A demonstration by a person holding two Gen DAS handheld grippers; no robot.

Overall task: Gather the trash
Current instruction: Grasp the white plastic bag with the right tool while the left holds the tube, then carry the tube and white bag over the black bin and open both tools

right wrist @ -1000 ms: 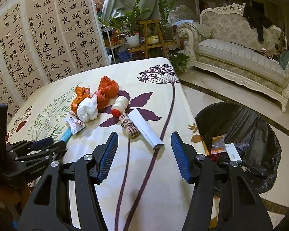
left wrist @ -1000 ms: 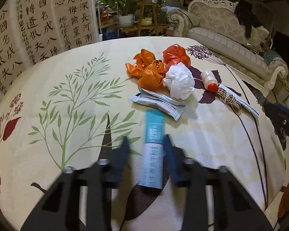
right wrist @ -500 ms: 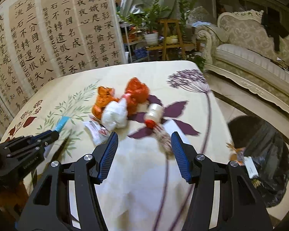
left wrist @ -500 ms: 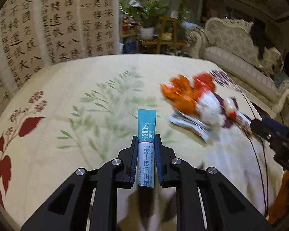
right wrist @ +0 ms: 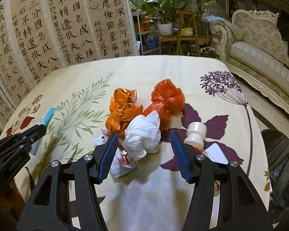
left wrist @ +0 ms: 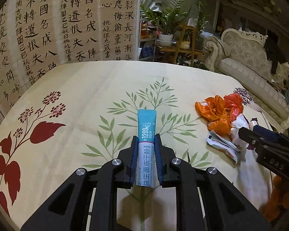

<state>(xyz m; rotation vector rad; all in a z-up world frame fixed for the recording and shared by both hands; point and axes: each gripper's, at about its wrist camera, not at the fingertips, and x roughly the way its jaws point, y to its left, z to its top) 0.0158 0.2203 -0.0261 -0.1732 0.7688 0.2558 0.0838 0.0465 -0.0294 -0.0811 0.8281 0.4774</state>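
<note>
1. Since a second ago, your left tongs (left wrist: 146, 150) have clamped onto the long teal-and-white powder sachet (left wrist: 146, 134) and carried it off the bench (left wrist: 86, 88); back then it lay flat between spread pads.
2. Your right tongs (right wrist: 144, 154) have swung from the bench's right edge to the trash pile, with the same half-wide gap as before and nothing pinched.
3. You now hold the sachet upright along the left tongs, its teal end sticking out past the tips. Its lower end is cut off from view behind the pads.
4. From the right wrist, only the sachet's teal tip (right wrist: 49, 116) shows beyond the left tongs' dark frame (right wrist: 15, 150).
5. Between your right pads sits the crumpled white plastic bag (right wrist: 143, 134), not touched by either.
6. Behind it lie the crumpled orange plastic bag (right wrist: 121, 111) and the knotted red-orange plastic bag (right wrist: 167, 98), both touching the white one.
7. A flat red-and-white foil packet (right wrist: 123, 163) is partly hidden under your right tongs' left pad.
8. The small white plastic bottle (right wrist: 195, 134) lies just beside the right pad; its red cap is mostly covered.
9. A white card (right wrist: 216, 154) beneath the bottle is half hidden by the tongs.
10. The black bin bag (right wrist: 281, 165) is cut off at the right edge, and its contents cannot be made out.
</note>
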